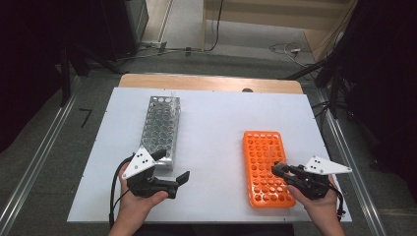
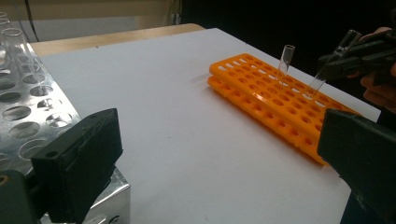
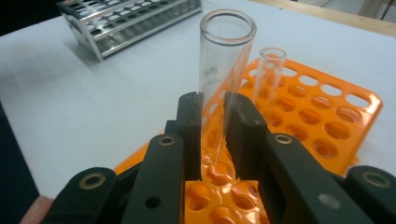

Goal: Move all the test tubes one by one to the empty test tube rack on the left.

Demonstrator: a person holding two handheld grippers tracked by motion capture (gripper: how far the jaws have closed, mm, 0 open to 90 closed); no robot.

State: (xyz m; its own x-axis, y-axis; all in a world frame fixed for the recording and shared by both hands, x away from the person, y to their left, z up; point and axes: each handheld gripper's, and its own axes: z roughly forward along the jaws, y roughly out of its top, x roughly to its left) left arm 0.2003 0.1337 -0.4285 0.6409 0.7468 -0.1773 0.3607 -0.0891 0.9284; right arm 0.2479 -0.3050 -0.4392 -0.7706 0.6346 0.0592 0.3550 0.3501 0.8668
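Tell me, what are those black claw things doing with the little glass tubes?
A person holds a gripper in each hand. The right gripper has its fingers shut on a glass tube, tilted over the orange rack. Another tube already stands in that rack. The left gripper is open beside the metal rack, holding nothing.

So the white table (image 1: pixel 211 128) is carrying two racks: a metal rack (image 1: pixel 161 129) is sitting just past the left gripper (image 1: pixel 172 167), and an orange rack (image 1: pixel 265 167) is lying flat right under the right gripper's (image 1: pixel 278 169) jaws.
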